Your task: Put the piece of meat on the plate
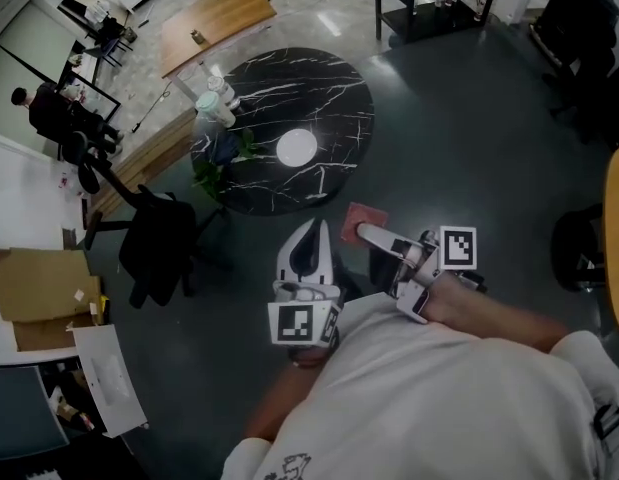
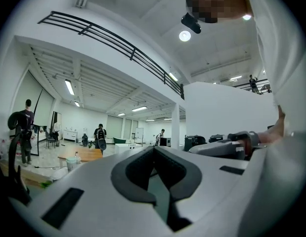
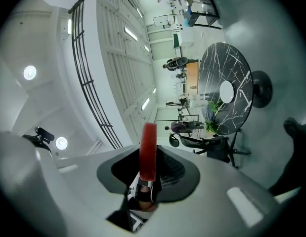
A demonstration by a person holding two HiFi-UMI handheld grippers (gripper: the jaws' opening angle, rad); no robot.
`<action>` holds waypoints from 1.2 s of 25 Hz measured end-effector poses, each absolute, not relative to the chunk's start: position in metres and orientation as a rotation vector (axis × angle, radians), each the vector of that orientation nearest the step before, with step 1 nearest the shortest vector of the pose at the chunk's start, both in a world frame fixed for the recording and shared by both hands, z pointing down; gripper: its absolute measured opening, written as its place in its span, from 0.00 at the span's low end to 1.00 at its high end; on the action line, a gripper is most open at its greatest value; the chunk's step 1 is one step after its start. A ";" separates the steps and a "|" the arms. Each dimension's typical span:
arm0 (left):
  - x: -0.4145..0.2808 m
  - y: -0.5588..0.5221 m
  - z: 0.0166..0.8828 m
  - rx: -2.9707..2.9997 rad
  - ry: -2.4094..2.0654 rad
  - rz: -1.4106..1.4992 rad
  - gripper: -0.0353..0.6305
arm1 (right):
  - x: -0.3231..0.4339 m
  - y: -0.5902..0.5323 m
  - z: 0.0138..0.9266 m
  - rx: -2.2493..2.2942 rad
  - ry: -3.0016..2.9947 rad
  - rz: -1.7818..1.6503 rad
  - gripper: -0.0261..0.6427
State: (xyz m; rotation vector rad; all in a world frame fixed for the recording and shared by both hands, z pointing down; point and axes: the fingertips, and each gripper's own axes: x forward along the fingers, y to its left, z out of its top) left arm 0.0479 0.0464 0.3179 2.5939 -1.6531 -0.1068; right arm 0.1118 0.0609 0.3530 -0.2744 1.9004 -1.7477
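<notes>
A flat red piece of meat (image 1: pixel 364 218) stands on edge between the jaws of my right gripper (image 1: pixel 363 232), which is shut on it. In the right gripper view the meat (image 3: pixel 148 149) rises from that gripper (image 3: pixel 147 181), with the table ahead. The white plate (image 1: pixel 296 147) lies bare on the round black marble table (image 1: pixel 329 88), some way beyond both grippers; the right gripper view also shows the plate (image 3: pixel 226 91). My left gripper (image 1: pixel 311 230) is held beside the right one, short of the table, shut with nothing in it (image 2: pixel 155 154).
A leafy plant (image 1: pixel 219 163) and pale cups (image 1: pixel 214 103) are at the table's left edge. A black office chair (image 1: pixel 159 243) stands to the left. A wooden table (image 1: pixel 214 23) lies beyond, cardboard boxes (image 1: pixel 39 288) at far left, a black desk (image 1: pixel 434 3) at the top.
</notes>
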 end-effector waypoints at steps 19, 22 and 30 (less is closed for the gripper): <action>0.012 -0.052 0.344 2.610 -1.486 -0.129 0.06 | 0.074 -0.024 0.378 -0.433 1.876 -1.758 0.17; -0.013 -0.080 0.347 2.597 -1.482 -0.123 0.06 | 0.050 -0.049 0.379 -0.440 1.875 -1.762 0.17; -0.068 -0.151 0.358 2.589 -1.460 -0.114 0.06 | 0.001 -0.110 0.375 -0.474 1.863 -1.723 0.17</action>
